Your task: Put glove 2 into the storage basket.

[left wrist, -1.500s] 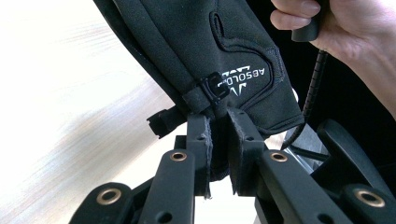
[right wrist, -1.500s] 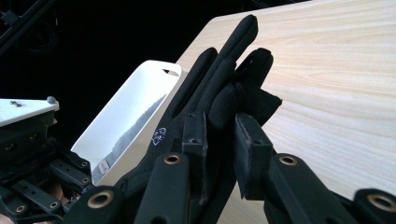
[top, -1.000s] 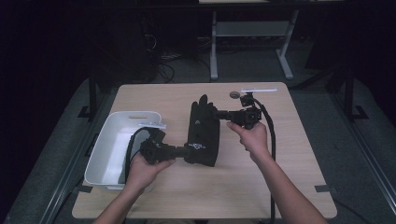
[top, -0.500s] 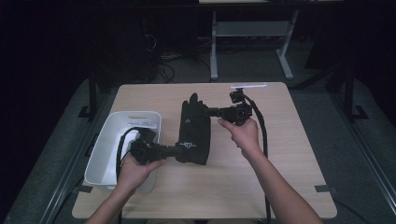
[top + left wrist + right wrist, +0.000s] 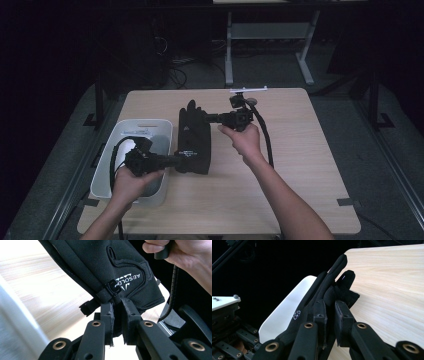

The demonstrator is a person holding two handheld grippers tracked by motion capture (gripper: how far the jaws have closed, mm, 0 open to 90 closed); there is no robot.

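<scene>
one black glove — two tongs clamped, one white bin

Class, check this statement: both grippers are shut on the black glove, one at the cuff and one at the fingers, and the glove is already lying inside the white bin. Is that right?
Not quite. The black glove is not inside the white bin; the high view shows it over the wooden table, beside the bin. The rest stands: the left gripper is shut on the cuff and the right gripper on the fingers.
</scene>
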